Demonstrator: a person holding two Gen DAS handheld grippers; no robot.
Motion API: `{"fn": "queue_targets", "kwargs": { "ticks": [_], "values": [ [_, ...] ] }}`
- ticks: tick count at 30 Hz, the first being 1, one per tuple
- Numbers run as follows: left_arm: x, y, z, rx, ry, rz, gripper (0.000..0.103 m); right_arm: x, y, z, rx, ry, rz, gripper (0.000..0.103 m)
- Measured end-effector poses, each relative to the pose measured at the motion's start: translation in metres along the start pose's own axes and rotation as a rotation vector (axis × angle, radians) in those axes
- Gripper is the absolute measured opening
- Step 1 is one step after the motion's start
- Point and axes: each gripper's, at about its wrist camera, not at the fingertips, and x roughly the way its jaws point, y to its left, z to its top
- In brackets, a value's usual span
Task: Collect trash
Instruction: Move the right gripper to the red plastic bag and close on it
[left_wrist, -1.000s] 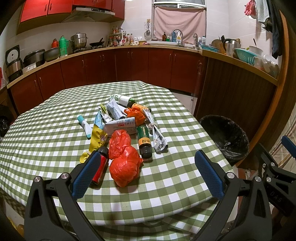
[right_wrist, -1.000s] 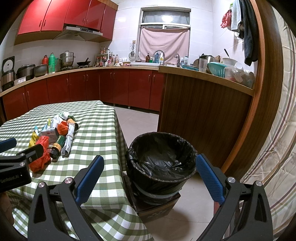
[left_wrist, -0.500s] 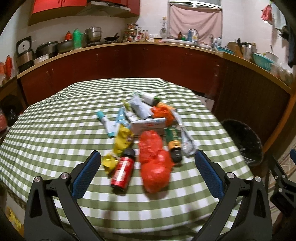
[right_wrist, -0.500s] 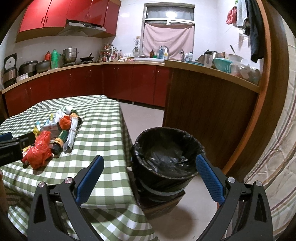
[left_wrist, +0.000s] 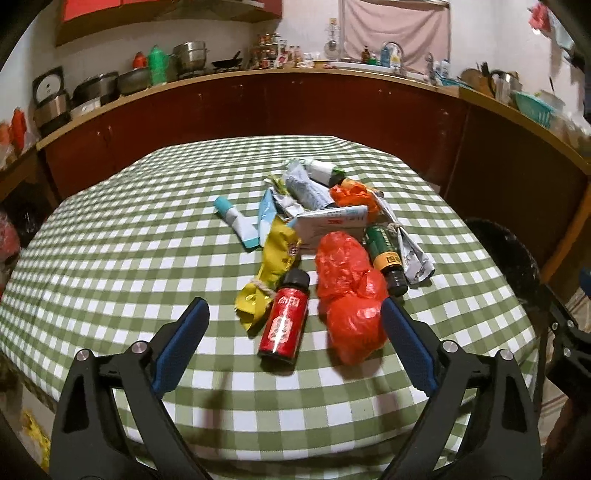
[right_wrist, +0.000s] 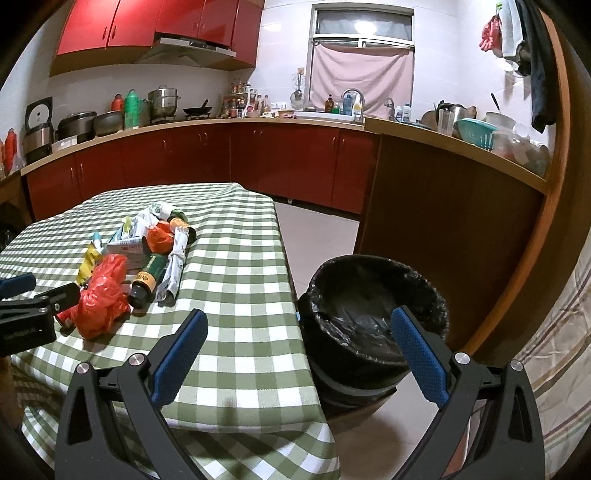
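Bench: we see a bench (left_wrist: 122, 266) draped in a green-and-white checked cloth, with the trash heaped right of its middle.
Bin: a round bin lined with a black plastic bag (right_wrist: 373, 314) stands on the floor just off the bench's right edge; we see nothing in it but the liner.
Left tongs: our left tongs (left_wrist: 295, 325) hang over the near edge of the bench, blue pads wide apart and closing; the small red bottle and the near end of the red bag lie between the pads in our view, and neither pad presses on anything.
Right tongs: our right tongs (right_wrist: 299, 339) stand wide open and hold nothing; one pad shows over the bench corner, the other over the bin's rim.
Red bag: a crumpled red plastic bag (left_wrist: 349, 295) lies nearest us, touching the right pad in the picture.
White pack: a flat white paper pack with red print (left_wrist: 328, 225) sits in the heap behind the red bag.
Yellow wrapper: a creased yellow snack wrapper (left_wrist: 271, 273) lies left of the red bag.
Red bottle: a small red bottle with a black cap (left_wrist: 284, 321) lies on its side, cap away from us.
Green bottle: a dark green bottle with a yellow label (left_wrist: 386, 254) lies just right of the red bag.
Tube: a teal-and-white tube (left_wrist: 238, 223) rests at the heap's left edge.
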Motion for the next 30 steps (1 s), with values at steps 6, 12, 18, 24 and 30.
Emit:
{"fn": "queue_targets", "kwargs": {
  "ticks": [6, 12, 18, 24, 30],
  "values": [
    [0.004, 0.014, 0.003, -0.025, 0.005, 0.028, 0.088, 0.003, 0.003, 0.001, 0.011, 0.014, 0.025, 0.096],
    [0.000, 0.035, 0.000, -0.055, 0.021, 0.052, 0.088, 0.008, 0.029, 0.009, -0.003, 0.013, 0.099, 0.096],
    [-0.002, 0.067, -0.004, -0.095, 0.025, 0.102, 0.088, 0.011, 0.075, 0.019, -0.048, 0.004, 0.201, 0.093],
    [0.000, 0.096, -0.007, -0.114, 0.015, 0.164, 0.088, 0.025, 0.118, 0.025, -0.086, 0.052, 0.289, 0.061],
    [0.005, 0.111, -0.011, -0.123, 0.010, 0.175, 0.088, 0.032, 0.146, 0.025, -0.131, 0.074, 0.304, 0.061]
  ]
}}
